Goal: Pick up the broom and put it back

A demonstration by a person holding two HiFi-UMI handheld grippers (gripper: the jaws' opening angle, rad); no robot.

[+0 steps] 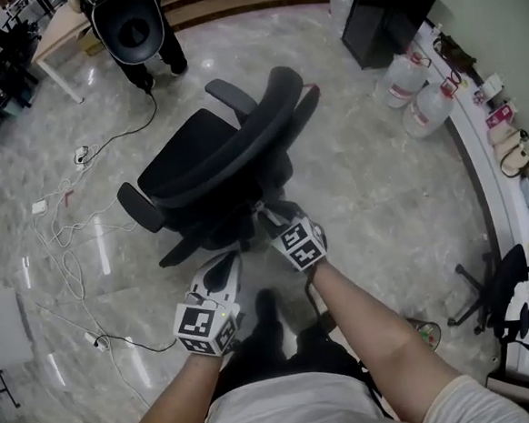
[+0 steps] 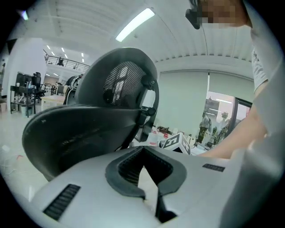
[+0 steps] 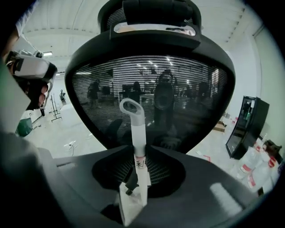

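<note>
My right gripper [image 3: 139,155] is shut on the broom's white handle [image 3: 137,133]. The handle's looped end sticks up past the jaws, with a handwritten label just above the grip. The rest of the broom is hidden. Right in front stands a black mesh office chair [image 3: 151,80], its backrest facing this gripper. In the head view the right gripper [image 1: 272,218] is at the chair's [image 1: 215,160] near side. The left gripper [image 1: 220,275] is beside it, a little lower and to the left. In the left gripper view the left gripper [image 2: 143,153] looks shut with nothing between its pads, the chair [image 2: 89,129] close ahead.
Cables and a power strip [image 1: 65,231] trail over the glossy floor at left. Large water bottles [image 1: 420,102] and a black cabinet [image 1: 385,9] stand at the far right along a counter [image 1: 478,144]. Another chair [image 1: 132,29] and a desk [image 1: 50,40] are at the back.
</note>
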